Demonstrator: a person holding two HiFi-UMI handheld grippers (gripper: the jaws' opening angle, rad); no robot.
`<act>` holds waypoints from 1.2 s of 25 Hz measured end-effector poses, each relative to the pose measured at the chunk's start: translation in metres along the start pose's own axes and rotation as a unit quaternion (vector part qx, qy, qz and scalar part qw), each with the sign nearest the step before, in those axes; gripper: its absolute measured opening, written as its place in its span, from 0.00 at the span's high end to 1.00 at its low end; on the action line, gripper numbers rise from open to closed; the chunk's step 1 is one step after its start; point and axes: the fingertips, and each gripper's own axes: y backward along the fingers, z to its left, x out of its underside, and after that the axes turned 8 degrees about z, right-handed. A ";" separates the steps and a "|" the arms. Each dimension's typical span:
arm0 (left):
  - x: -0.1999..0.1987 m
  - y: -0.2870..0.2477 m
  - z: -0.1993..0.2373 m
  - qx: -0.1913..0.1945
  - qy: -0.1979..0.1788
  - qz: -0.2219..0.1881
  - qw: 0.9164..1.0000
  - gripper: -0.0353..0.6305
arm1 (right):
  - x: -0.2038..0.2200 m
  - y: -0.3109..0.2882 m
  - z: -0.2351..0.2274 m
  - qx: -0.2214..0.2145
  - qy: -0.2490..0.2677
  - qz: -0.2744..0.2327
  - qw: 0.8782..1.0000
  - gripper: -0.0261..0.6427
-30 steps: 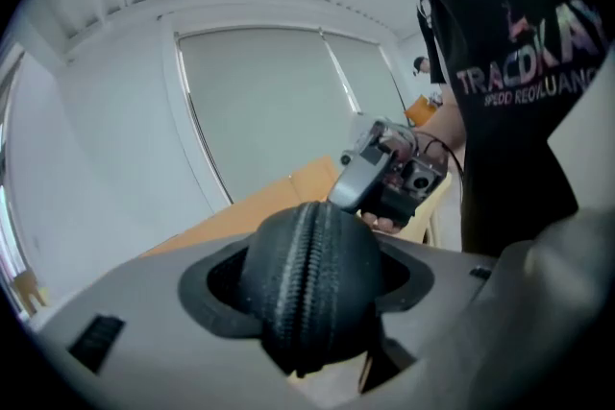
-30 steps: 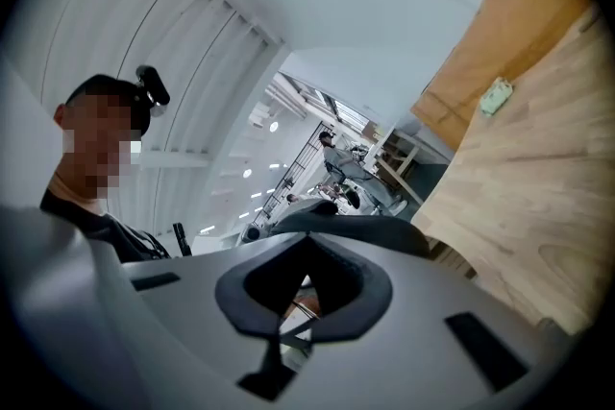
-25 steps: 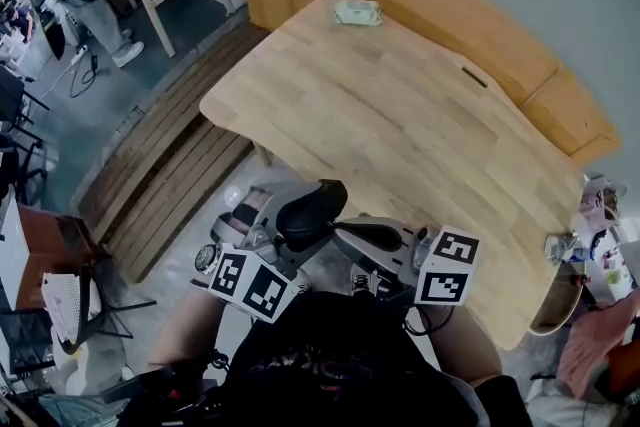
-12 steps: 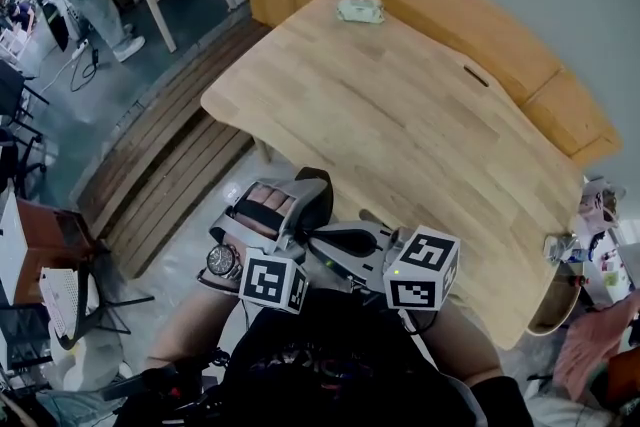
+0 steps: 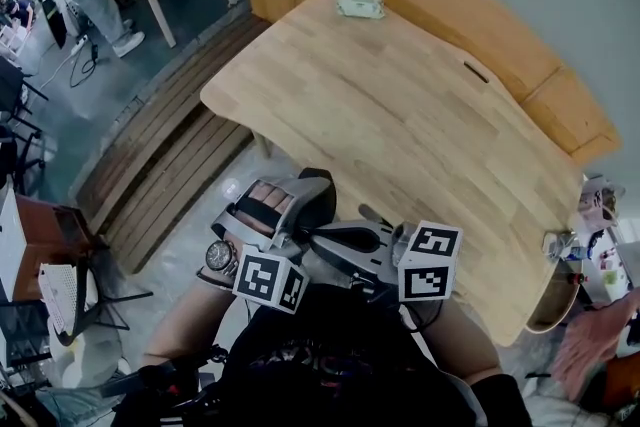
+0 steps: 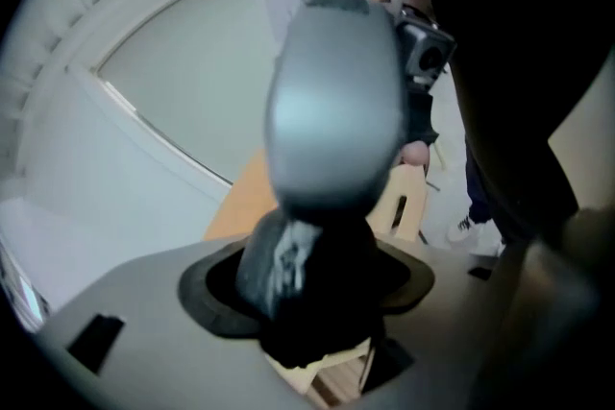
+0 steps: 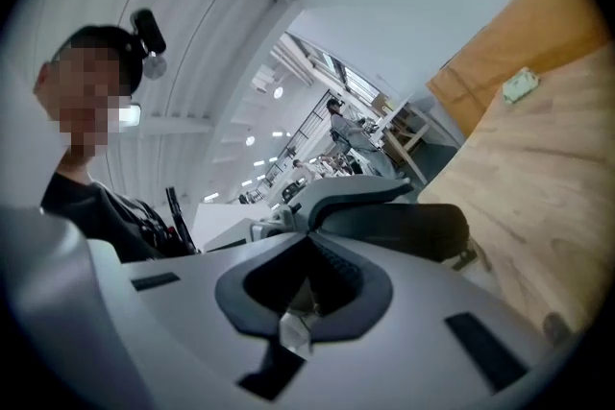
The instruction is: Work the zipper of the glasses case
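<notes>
Left gripper: fingers clamped across the black glasses case, held in the air short of the wooden table. Right gripper: fingers pressed together, apparently on the silvery zipper pull. How far the zip has run is unreadable; the pulling likely remains.

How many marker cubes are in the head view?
2. One cube sits lower left, beside the wristwatch; the other cube is to its right, near the table edge. None seems hidden.

Grey left gripper and right gripper, black-padded, with black-and-white marker cubes — wristwatch, black top.
</notes>
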 end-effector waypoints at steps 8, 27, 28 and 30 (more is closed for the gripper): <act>-0.022 0.033 0.028 -0.001 0.170 -0.166 0.971 0.50 | -0.030 0.040 0.027 -0.141 -0.054 -0.082 0.985 0.94; 0.035 -0.010 -0.003 0.032 0.062 0.107 0.992 0.53 | 0.001 0.010 -0.007 0.103 0.098 0.064 0.988 0.94; 0.038 -0.012 -0.004 0.033 0.056 0.119 0.991 0.53 | 0.003 0.009 -0.009 0.112 0.103 0.069 0.986 0.94; 0.040 -0.014 -0.007 0.038 0.059 0.127 0.989 0.53 | 0.005 0.005 -0.011 0.118 0.107 0.075 0.984 0.94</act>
